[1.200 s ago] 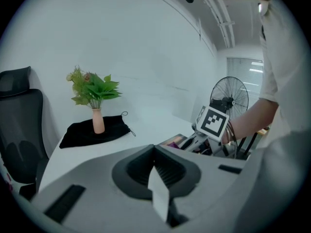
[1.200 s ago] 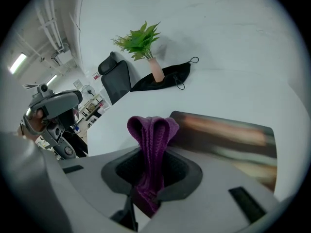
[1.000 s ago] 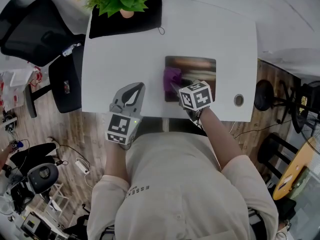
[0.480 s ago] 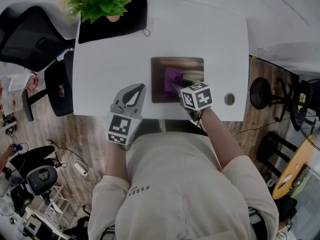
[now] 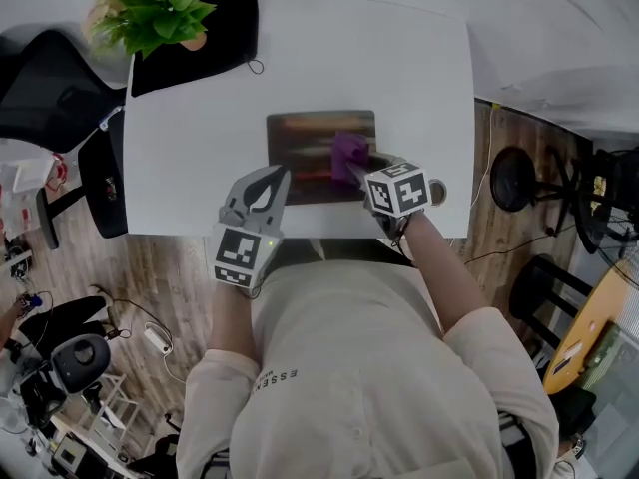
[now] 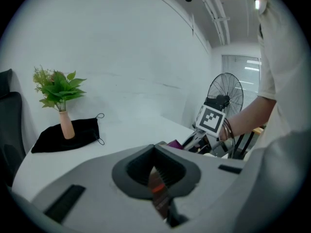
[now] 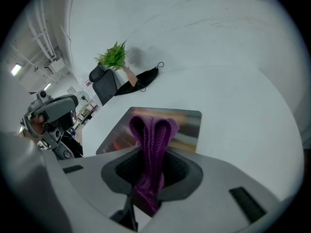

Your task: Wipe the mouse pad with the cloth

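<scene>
Purple cloth (image 5: 347, 154) (image 7: 150, 144): is hanging folded in a loop from the right hand-held gripper, its doubled end reaching out over the right part of the mouse pad.
Mouse pad (image 5: 305, 153) (image 7: 187, 123): is lying flat on the near middle of the counter, a dark rectangle showing streaks of brown and orange.
Right hand-held gripper (image 5: 354, 173) (image 7: 148, 178): is clamping the cloth between its jaws and pointing at the pad from the pad's near right corner.
Left hand-held gripper (image 5: 265, 183) (image 6: 155, 178): is holding its jaws together with nothing between them, its tips sitting at the pad's near left corner.
Counter (image 5: 200, 148): is carrying everything on a plain white top.
Black fabric (image 5: 215, 33) (image 6: 73, 135): is lying at the far left corner, well apart from the pad.
Plant (image 5: 155, 13) (image 6: 58, 89): is standing in a slim vase on that fabric.
Office chair (image 5: 40, 88): is standing left of the counter, on the wooden floor.
Fan (image 6: 226, 98): is showing behind the right hand-held gripper in the left gripper view.
</scene>
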